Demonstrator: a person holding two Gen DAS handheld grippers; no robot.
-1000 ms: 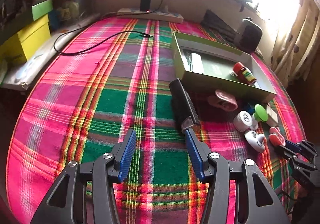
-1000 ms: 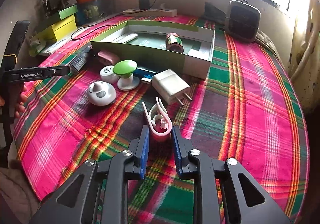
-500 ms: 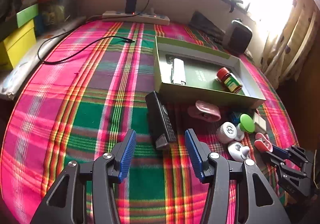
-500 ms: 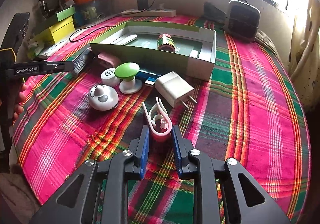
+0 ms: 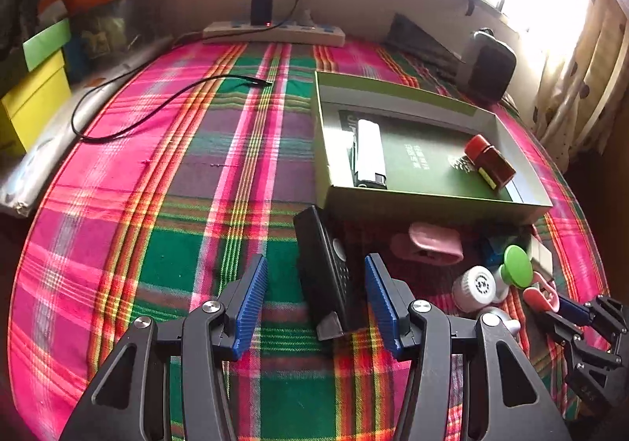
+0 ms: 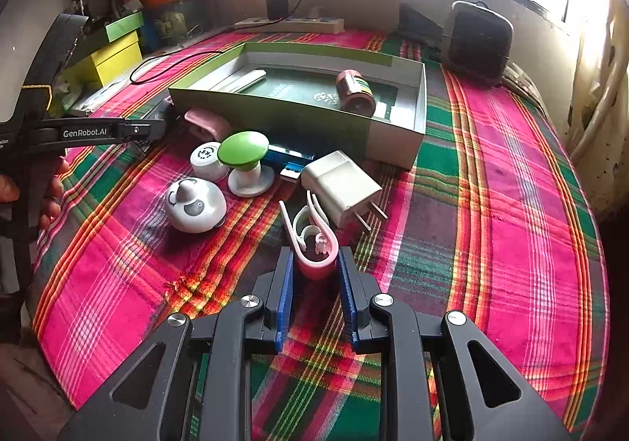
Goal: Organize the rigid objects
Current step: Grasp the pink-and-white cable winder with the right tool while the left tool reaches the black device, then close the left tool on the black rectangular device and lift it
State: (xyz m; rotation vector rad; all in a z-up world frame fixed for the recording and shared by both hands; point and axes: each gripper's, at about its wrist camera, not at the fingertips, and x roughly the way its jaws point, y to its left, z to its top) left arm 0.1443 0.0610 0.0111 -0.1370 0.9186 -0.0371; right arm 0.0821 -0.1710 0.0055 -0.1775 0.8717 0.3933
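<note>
Left gripper swung over since a second ago; its spread jaws now straddle the black remote. Remote looks rigid, light, slick: pinch its long sides mid-body, box at 1 o'clock. Right gripper is clamped on the springy pink clip.

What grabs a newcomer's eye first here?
The loud pink-and-green plaid cloth dominates both views, with the open green box lying mid-table. In front of the box sits a clutter of small items, the green mushroom-shaped knob brightest among them. Close up, the right gripper clamps a pink clip, while the left gripper's open jaws straddle a black remote.

Plaid tablecloth — green box, black remote, charger.
</note>
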